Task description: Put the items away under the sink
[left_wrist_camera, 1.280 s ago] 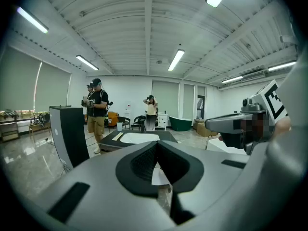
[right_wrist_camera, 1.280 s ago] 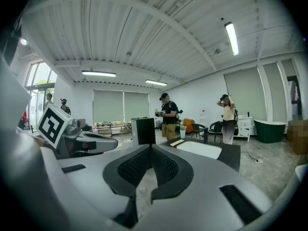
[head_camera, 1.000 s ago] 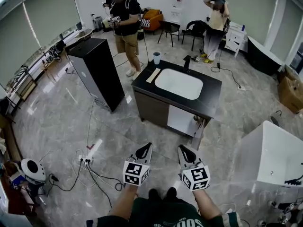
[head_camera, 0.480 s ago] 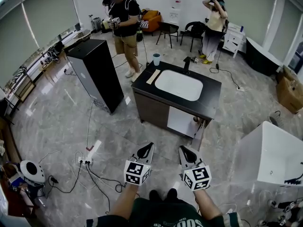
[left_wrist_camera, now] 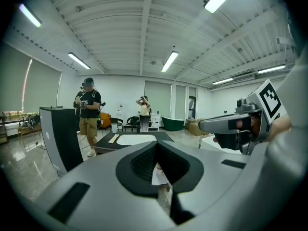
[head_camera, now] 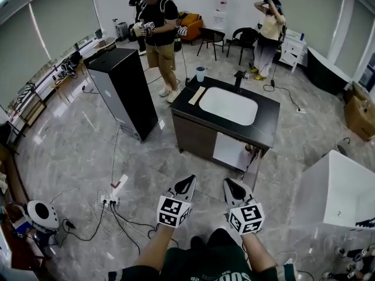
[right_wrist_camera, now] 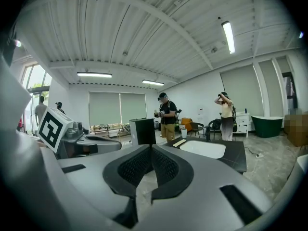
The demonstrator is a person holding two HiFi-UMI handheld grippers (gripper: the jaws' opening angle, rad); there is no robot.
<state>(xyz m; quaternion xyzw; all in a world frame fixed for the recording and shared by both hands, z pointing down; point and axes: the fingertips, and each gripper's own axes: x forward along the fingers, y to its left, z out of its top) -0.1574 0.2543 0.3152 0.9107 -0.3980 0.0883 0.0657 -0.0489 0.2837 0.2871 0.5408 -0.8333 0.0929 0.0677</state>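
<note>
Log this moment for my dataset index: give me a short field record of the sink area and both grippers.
sink unit: dark cabinet with black top, white basin
on top: pale blue cup, flat beige strip, black tap
left gripper: shut, empty
right gripper: shut, empty
position: both grippers short of the cabinet

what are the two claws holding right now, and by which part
Nothing. The left claw and the right claw are both shut with empty jaws, over the grey marble floor, short of the black sink cabinet.
</note>
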